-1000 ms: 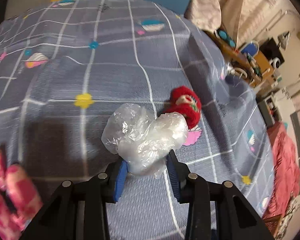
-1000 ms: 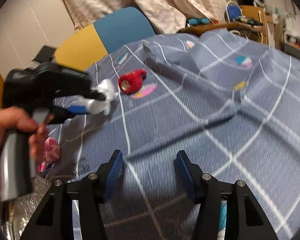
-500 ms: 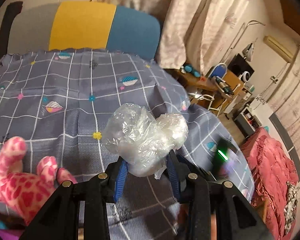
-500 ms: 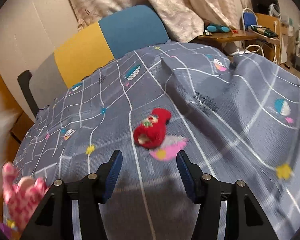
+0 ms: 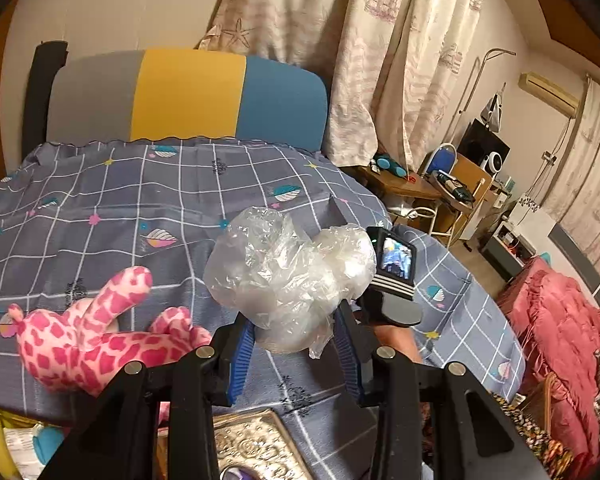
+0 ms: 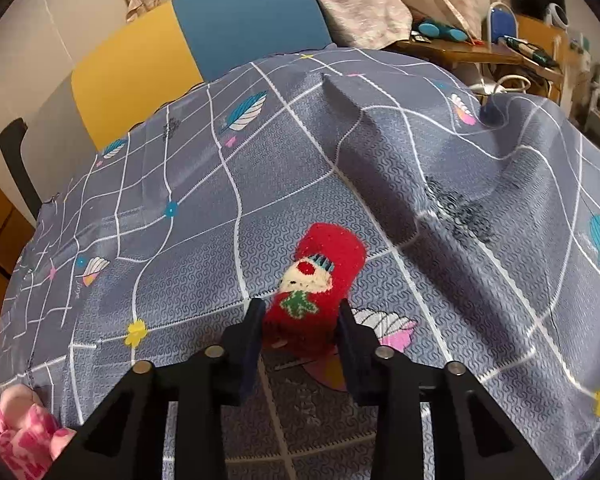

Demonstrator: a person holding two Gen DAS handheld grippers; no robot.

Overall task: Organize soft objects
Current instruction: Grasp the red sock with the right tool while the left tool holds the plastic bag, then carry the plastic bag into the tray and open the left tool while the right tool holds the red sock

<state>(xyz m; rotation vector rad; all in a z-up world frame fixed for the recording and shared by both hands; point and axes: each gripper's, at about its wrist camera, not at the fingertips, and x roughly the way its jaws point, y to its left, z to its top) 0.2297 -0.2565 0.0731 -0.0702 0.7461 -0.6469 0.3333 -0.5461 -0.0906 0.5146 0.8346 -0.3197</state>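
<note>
My left gripper point(image 5: 296, 344) is shut on a crumpled clear plastic bag point(image 5: 288, 276) and holds it above the grey checked cloth point(image 5: 140, 208). A pink spotted giraffe plush point(image 5: 92, 336) lies on the cloth to its lower left; it also shows at the corner of the right wrist view point(image 6: 16, 436). My right gripper point(image 6: 300, 336) stands open around a red knitted Santa sock point(image 6: 318, 292) that lies on the cloth point(image 6: 180, 280); the fingers flank its lower end. The right gripper's body with its small screen point(image 5: 394, 268) shows behind the bag.
A grey, yellow and blue chair back point(image 5: 188, 96) stands behind the table. A silver embossed box point(image 5: 256, 444) sits under my left gripper. A raised fold in the cloth point(image 6: 364, 152) runs behind the sock. Curtains, a cluttered desk point(image 5: 440, 188) and a red bedspread point(image 5: 560, 320) lie to the right.
My left gripper lifted the bag and pulled back toward the giraffe and box. My right gripper advanced to the red sock until its fingers flank it.
</note>
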